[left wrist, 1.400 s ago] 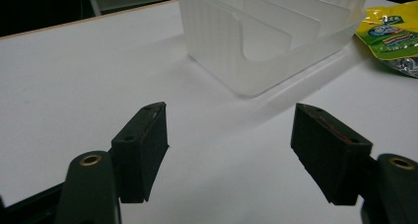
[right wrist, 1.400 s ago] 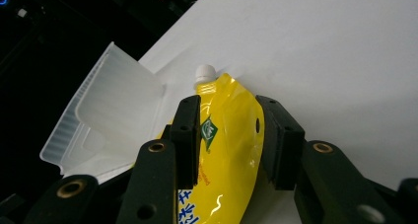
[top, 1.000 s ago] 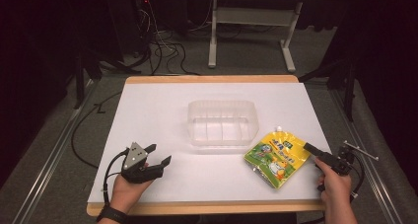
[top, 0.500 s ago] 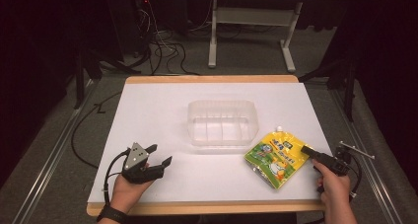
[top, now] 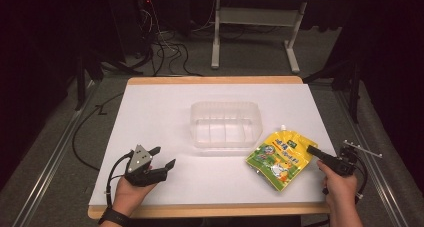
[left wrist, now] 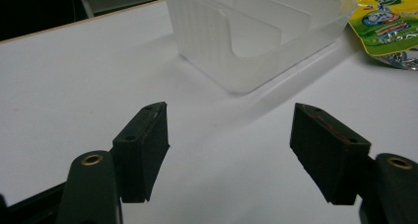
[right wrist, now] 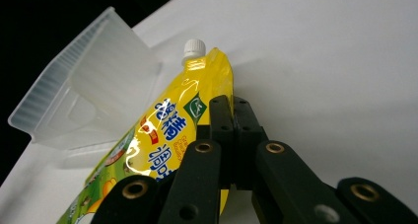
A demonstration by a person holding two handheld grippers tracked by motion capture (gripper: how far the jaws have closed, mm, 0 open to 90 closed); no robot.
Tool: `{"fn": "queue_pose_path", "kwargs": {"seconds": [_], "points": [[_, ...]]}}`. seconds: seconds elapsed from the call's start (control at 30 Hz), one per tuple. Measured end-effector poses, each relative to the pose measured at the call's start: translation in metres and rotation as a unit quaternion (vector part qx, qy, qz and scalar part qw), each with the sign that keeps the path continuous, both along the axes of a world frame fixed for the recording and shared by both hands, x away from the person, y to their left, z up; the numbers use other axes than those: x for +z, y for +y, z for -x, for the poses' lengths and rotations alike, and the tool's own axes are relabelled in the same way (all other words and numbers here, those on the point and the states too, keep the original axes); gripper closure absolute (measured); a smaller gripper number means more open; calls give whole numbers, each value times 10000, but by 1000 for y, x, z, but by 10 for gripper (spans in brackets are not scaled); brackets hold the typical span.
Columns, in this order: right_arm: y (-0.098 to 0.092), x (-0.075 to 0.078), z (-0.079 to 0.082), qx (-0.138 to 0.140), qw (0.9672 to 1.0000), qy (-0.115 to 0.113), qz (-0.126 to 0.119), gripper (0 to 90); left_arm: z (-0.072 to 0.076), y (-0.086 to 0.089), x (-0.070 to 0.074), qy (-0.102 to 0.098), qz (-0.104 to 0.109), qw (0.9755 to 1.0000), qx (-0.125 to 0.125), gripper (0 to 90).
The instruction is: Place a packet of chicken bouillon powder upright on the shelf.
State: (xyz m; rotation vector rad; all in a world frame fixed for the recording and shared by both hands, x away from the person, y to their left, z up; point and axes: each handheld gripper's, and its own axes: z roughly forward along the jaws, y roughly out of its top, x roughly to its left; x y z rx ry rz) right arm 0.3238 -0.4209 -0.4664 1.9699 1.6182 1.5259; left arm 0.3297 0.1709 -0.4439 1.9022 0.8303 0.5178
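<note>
The right gripper has pinched the yellow pouch near the tabletop's right edge, the left gripper waits with fingers wide, and the clear tub is empty.

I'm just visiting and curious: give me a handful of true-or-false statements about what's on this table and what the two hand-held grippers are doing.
1. The clear plastic container is empty. True.
2. The yellow pouch lies inside it. False: it lies on the table beside it.
3. The left gripper is open, holding nothing. True.
4. The right gripper is wide open. False: its jaws are shut on the pouch's edge.
5. The pouch has a white cap. True.
</note>
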Motion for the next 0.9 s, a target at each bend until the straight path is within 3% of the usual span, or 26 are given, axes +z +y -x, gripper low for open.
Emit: {"fn": "queue_pose_path", "kwargs": {"seconds": [0.1, 0.23, 0.43, 0.57, 0.9], "points": [[8, 15, 4, 12, 9989, -304, 351, 900, 0, 1, 1, -25, 10, 10000, 1, 314], [17, 34, 11, -1, 9953, -728, 636, 900, 1, 1, 1, -61, 38, 10000, 11, 314], [23, 52, 20, -36, 9894, -1183, 836, 900, 1, 2, 2, -80, 66, 9999, 9, 315], [27, 60, 25, -44, 9861, -1374, 936, 900, 1, 1, 2, -115, 67, 9999, 1, 315], [41, 84, 35, -83, 9733, -1875, 1323, 900, 3, 2, 3, -213, 107, 9997, 12, 321]]}}
